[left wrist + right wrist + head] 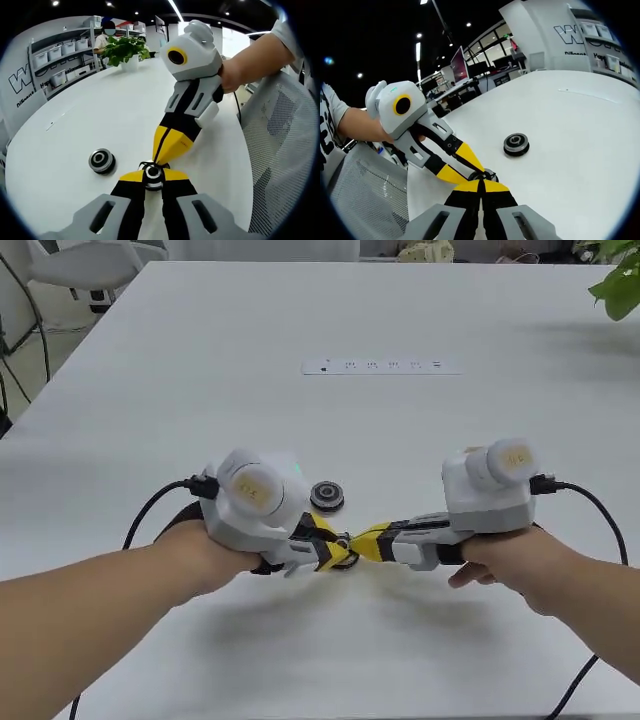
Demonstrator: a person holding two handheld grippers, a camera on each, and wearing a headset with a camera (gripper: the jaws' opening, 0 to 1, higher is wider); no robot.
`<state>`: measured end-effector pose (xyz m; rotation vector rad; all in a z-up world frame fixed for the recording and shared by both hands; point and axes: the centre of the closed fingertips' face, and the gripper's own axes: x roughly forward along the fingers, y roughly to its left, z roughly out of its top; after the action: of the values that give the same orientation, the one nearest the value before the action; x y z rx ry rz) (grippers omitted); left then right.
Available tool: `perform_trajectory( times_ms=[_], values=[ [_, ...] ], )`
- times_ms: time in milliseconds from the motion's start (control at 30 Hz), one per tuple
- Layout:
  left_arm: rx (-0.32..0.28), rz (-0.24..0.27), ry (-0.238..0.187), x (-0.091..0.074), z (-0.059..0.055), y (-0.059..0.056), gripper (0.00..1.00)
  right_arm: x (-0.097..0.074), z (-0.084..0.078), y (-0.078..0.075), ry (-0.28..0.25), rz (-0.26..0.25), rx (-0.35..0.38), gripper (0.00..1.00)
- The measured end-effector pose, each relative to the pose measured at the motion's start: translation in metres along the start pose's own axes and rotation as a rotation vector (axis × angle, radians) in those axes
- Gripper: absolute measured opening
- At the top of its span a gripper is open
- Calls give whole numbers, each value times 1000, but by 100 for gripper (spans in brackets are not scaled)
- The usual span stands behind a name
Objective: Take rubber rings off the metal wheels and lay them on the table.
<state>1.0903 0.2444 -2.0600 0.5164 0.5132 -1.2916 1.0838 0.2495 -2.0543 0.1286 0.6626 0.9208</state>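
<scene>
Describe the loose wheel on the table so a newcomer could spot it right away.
On the white table, nearer the person than the power strip, a small dark wheel lies flat just beyond the left gripper. Unlike its twin clamped in that gripper, nothing touches it.

The counter [300, 320] is showing white. The loose metal wheel [102, 160] is showing silver within a black rubber ring [102, 171]. The left gripper [153, 176] and right gripper [481, 181] are presenting pale grey bodies and black, yellow-tipped jaws.

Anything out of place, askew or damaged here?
Nothing stands out. The left gripper and right gripper meet on one wheel; the second wheel lies flat on the table beyond them, and the power strip sits straight.
</scene>
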Motion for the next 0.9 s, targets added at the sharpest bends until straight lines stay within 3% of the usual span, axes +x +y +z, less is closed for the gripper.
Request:
perform_trajectory(
  times_ms=[133,200,267,533,900],
  values=[
    [-1,0,-1,0,0,0,6,1,3,3,-9,10,-6,0],
    [-2,1,-2,0,0,0,6,2,6,9,-20,46,-13,0],
    [-3,1,-2,0,0,0,6,4,5,6,-3,19,-52,0],
    [-11,6,-3,0,0,0,7,1,4,-3,-9,1,-53,0],
    [19,1,11,-2,1,-1,9,1,6,-4,-22,7,-40,0]
  ],
)
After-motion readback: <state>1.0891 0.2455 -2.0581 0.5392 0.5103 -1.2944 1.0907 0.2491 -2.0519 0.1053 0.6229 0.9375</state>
